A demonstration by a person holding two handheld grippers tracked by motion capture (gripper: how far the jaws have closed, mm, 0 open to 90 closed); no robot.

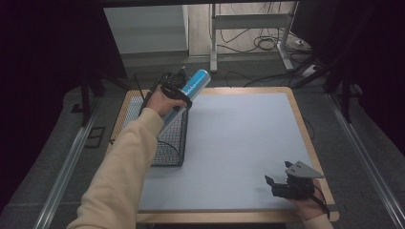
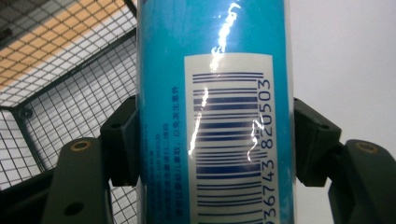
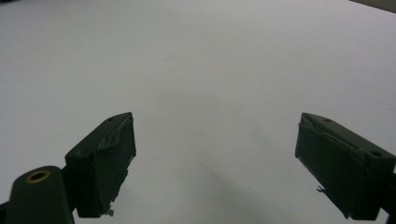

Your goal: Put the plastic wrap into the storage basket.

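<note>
1. On the left stands my wire basket (image 1: 169, 143), at the left edge of the table (image 1: 239, 143). I can't see anything lying in it.
2. My left claw (image 1: 179, 90) squeezes the blue can (image 1: 191, 88) on both sides. The can is tilted, its low end at the top of the basket and its top sticking out past the rim.
3. I think I am putting the can into the basket. To do it well, I should lower it slowly, keep it off the wire rim, and let go only when it rests inside.
4. On the right, my right claw (image 1: 277, 183) is wide and holds nothing, low over the table.
</note>
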